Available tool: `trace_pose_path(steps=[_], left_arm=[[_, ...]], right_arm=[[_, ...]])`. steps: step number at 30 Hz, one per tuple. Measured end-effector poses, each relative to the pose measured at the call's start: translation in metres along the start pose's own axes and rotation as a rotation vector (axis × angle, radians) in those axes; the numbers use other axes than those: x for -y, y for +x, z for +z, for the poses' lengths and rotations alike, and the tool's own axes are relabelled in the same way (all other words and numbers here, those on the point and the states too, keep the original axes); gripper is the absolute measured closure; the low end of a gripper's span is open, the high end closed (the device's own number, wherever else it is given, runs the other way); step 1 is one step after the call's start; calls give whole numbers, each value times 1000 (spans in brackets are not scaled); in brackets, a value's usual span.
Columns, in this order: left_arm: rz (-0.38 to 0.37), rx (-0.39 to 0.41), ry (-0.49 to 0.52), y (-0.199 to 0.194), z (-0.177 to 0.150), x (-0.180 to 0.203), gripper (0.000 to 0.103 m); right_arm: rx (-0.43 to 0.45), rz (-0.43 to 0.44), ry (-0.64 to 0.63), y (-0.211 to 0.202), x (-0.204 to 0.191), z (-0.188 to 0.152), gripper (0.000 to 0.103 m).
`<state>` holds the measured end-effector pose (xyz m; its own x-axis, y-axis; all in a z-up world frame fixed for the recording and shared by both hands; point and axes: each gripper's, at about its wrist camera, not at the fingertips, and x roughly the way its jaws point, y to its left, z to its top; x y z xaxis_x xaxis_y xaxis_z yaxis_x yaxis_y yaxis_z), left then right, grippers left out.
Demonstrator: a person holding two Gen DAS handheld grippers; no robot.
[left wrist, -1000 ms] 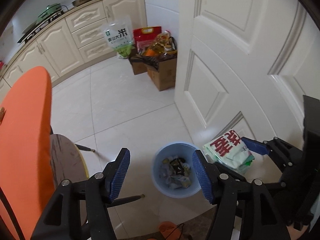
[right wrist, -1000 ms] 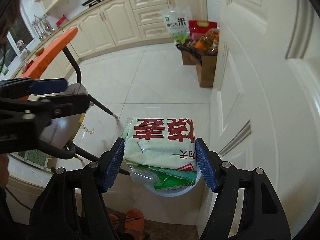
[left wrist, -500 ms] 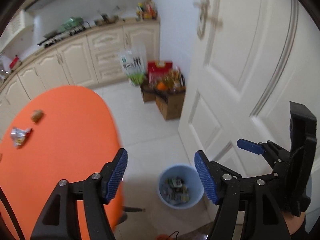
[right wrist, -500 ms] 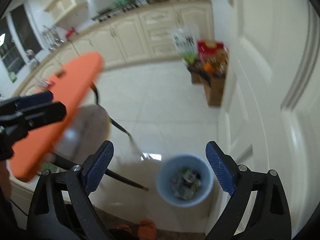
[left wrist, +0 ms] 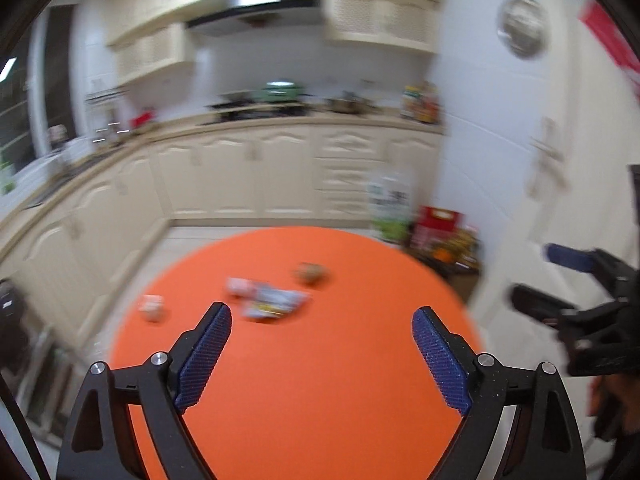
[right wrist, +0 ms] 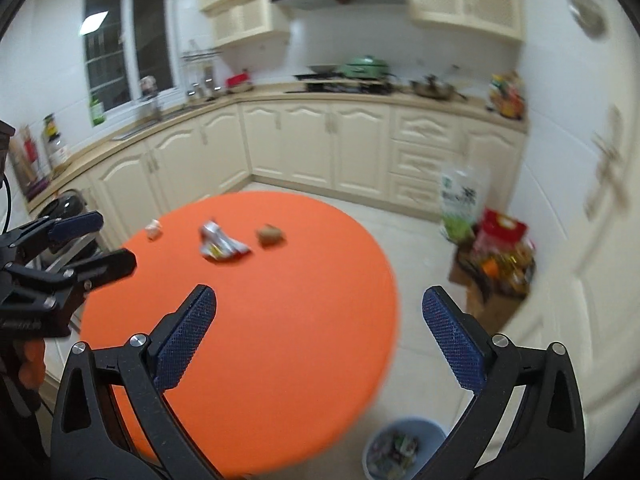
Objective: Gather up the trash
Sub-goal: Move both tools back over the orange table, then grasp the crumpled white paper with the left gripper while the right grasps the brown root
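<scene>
Trash — a crumpled wrapper (right wrist: 222, 245), brown lump (right wrist: 271, 235) and pale scrap (right wrist: 153, 229) — lies near the orange table's (right wrist: 280, 320) far edge, so the left gripper (left wrist: 322, 354) and right gripper (right wrist: 320, 332) hover spread and empty, ready to reach.

Nothing readable here tbh, the print on the green-and-white bag (right wrist: 460, 204) by the cabinets is just a blur.

Bright kitchen, motion blur, fisheye-dark corners
</scene>
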<state>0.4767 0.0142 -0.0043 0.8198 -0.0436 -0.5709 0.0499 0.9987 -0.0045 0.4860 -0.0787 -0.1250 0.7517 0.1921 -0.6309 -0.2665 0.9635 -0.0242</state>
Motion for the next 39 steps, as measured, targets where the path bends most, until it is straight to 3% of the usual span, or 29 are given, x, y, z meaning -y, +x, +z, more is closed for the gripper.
trace_pose_path(steps=[1,5,9,13,15,17,21,25,28,34,37,39], left_arm=[[28,4,-15,6,4,-15,8],[177,-34,-84,54,5,-83,8],[170,-146,-260,115,-11,-153,14],[171,-179,-349,152,-23,-193,14],[194,-208,-366,173,-28,-201,15],[200,-252,-356,191,-33,-207,30],[181,-312,-322,215,-34,-206,41],[171,-314,-279,225,-26,-204,57],[169,-308,-230,232,-15,-204,78],[108,-283,-247,232,-20,-208,79],[88,-257,-234,209,-27,-203,79],[74,-244,-231,192,-33,-199,79]], right_arm=[[-4,8,-18,12,-11,11,0],[-57,13,-65,74,-41,41,0],[-137,27,-71,145,-44,52,0],[-220,54,-29,209,-39,51,0],[-247,56,-12,231,-32,46,0],[-268,69,5,248,-27,42,0],[-307,72,10,276,-24,31,0],[-312,85,10,289,-24,31,0],[-320,89,6,299,-26,32,0],[-352,53,-47,321,-33,29,0],[-361,61,-57,327,-35,26,6],[-335,54,-83,325,-38,24,16]])
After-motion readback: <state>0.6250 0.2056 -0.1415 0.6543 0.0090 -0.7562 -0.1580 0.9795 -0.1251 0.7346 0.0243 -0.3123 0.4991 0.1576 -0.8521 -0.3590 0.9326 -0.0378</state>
